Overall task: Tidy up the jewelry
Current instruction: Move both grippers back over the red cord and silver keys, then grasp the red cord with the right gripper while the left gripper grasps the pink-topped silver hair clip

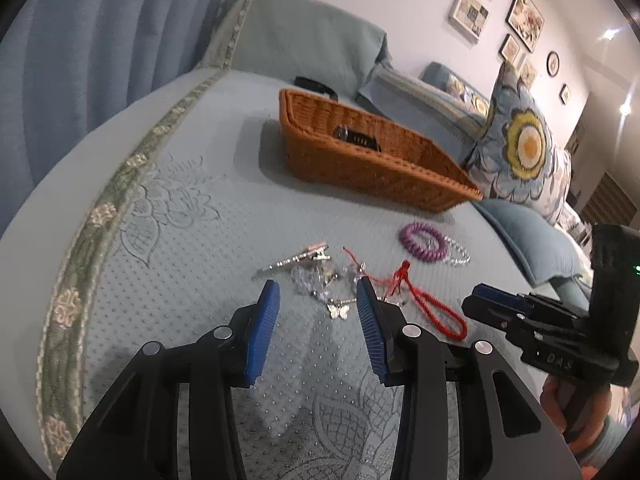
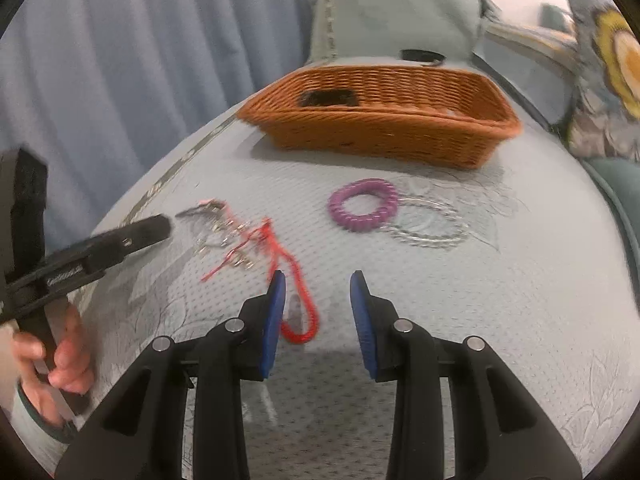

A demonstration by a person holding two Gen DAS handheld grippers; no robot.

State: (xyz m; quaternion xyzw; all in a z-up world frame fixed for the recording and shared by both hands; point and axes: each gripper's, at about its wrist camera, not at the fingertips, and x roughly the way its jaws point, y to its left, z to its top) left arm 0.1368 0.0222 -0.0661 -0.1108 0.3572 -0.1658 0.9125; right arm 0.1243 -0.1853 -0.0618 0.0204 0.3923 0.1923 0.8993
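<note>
Jewelry lies on a blue-grey quilted cushion. A red cord bracelet, a purple coil hair tie and a clear bead bracelet lie apart. Silver hair clips, clear crystal pieces and a butterfly charm form a small pile. My left gripper is open just above that pile. My right gripper is open and empty, beside the red cord. A wicker basket at the back holds a dark clip.
A floral pillow and blue cushions lie to the right of the basket. A blue curtain hangs behind. A black object lies behind the basket. The cushion's embroidered border runs along the left edge.
</note>
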